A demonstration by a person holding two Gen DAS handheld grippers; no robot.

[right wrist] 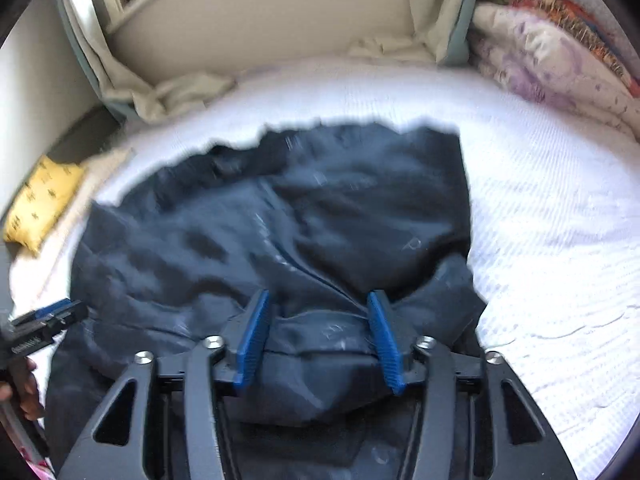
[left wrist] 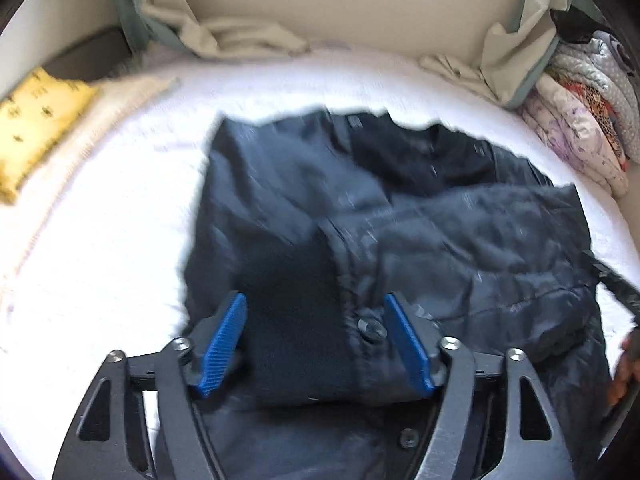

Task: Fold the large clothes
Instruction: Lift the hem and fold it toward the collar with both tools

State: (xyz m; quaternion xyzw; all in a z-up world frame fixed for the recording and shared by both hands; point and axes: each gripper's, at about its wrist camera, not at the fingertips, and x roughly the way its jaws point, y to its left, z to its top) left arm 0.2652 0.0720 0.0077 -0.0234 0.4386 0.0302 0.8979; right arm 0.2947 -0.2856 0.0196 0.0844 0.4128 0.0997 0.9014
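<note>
Dark navy padded jacket (left wrist: 400, 216) on white bed sheet (right wrist: 560, 240). Left gripper (left wrist: 316, 340) spread wide over near hem, right gripper (right wrist: 320, 340) spread wide around bunched hem fabric, neither clamping. Risk: slick bulky fabric slips at closing, fold skews.

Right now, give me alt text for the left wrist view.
A dark jacket lies partly folded on a white bed, with the open left claw over its near edge. A yellow pillow sits far left, stacked quilts far right.

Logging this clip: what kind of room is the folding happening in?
Most likely a bedroom. The dark jacket lies on a bed with a white textured cover, a yellow pillow sits at one side, and folded quilts are stacked in the far corner.
</note>
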